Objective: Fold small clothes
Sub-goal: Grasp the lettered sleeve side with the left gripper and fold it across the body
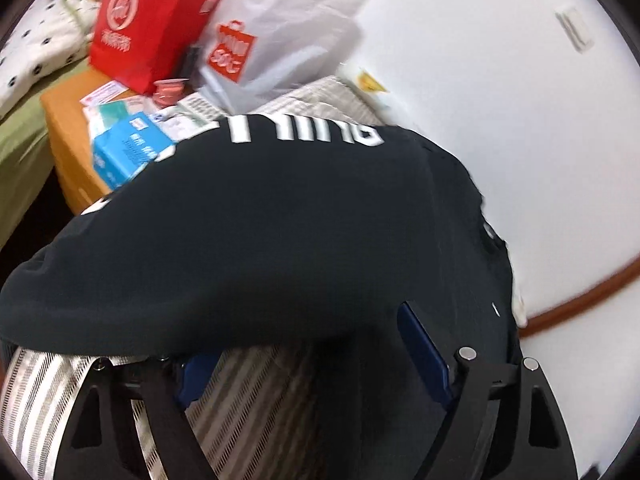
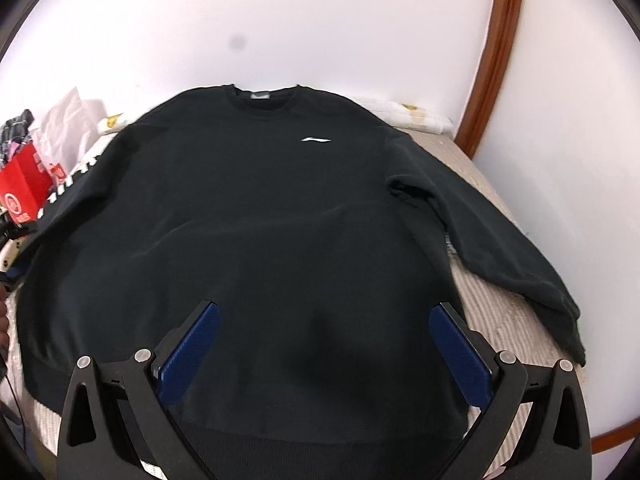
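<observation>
A black sweatshirt [image 2: 260, 208] lies spread front-up on a striped surface [image 2: 492, 320], collar at the far side, with a small white logo on the chest and its right sleeve [image 2: 500, 248] stretched out toward the edge. My right gripper [image 2: 324, 320] is open and empty, hovering over the lower hem. In the blurred left wrist view the sweatshirt [image 1: 260, 232] fills the middle, with white lettering along a sleeve. My left gripper [image 1: 312, 344] is open, its blue pads [image 1: 424, 356] wide apart at the cloth's near edge, the left pad partly hidden under it.
A red paper bag [image 1: 152, 20], a white plastic bag [image 1: 280, 36], a blue box [image 1: 124, 152] and papers sit on an orange table [image 1: 64, 128] to the left. A white wall and a brown wooden frame [image 2: 496, 52] stand behind and to the right.
</observation>
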A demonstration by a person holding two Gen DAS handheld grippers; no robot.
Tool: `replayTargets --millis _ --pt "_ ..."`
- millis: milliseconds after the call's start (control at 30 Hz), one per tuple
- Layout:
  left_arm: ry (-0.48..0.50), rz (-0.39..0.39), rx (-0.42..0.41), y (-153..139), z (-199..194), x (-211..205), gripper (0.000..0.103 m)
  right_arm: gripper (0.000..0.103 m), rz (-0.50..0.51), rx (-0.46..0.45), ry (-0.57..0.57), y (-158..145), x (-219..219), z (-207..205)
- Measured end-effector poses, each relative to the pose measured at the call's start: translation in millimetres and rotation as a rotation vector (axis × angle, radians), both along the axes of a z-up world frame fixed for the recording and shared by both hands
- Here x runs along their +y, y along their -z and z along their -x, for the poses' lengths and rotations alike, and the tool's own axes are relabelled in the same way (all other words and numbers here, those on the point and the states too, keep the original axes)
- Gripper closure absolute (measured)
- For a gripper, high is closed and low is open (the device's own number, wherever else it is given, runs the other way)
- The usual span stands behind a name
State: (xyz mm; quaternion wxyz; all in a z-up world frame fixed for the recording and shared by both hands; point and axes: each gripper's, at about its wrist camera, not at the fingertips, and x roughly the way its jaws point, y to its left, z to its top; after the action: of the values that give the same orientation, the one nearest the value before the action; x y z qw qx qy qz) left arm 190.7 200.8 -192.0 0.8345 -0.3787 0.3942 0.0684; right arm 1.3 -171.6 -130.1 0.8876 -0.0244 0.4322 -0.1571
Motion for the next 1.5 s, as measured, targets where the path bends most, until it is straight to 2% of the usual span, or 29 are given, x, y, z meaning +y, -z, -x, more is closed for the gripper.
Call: replayTargets --millis 67,100,133,167,233,333,533,667,833,967,1133,1267,1367,1500 --pt "-0.013 -0.030 0.014 0 -5 -1 0.031 0.000 0.000 0.002 0.011 1 -7 -2" --pt "-0.016 -0.057 0.029 -2 -8 -2 0.037 0.000 -0.007 0.004 0.015 3 -11 -4" --pt "-0.016 -0.080 0.043 -2 -11 -3 0.047 0.000 -0.013 0.007 0.020 4 -14 -6" --pt "-0.011 -0.111 0.052 -4 -15 -5 0.053 0.000 -0.021 0.010 0.025 7 -17 -9" --pt "0.018 -0.162 0.069 -6 -22 -7 0.078 0.000 -0.041 0.016 0.034 12 -24 -13" --pt "0.062 -0.242 0.064 -19 -29 -13 0.090 0.000 -0.060 0.029 0.041 19 -30 -17" --pt "0.086 -0.332 -0.033 -68 -36 -29 0.095 0.000 -0.079 0.032 0.028 22 -42 -16" --pt "0.166 -0.397 -0.130 -106 -49 -61 0.095 0.000 -0.106 0.015 0.045 19 -53 -17" --pt "0.299 -0.434 -0.159 -128 -76 -113 0.095 0.000 -0.135 -0.013 0.043 17 -65 -13" --pt "0.410 -0.510 -0.153 -124 -92 -164 0.095 0.000 -0.101 -0.007 0.032 15 -76 -10" --pt "0.502 -0.541 -0.139 -109 -107 -213 0.095 0.000 -0.100 -0.006 0.068 14 -98 3" --pt "0.546 -0.513 -0.121 -97 -120 -242 0.095 0.000 -0.116 0.006 0.120 23 -114 15" --pt "0.623 -0.515 -0.108 -84 -127 -267 0.095 0.000 -0.135 0.022 0.149 31 -121 24" --pt "0.677 -0.478 -0.075 -64 -130 -289 0.095 0.000 -0.141 0.040 0.141 35 -118 32"
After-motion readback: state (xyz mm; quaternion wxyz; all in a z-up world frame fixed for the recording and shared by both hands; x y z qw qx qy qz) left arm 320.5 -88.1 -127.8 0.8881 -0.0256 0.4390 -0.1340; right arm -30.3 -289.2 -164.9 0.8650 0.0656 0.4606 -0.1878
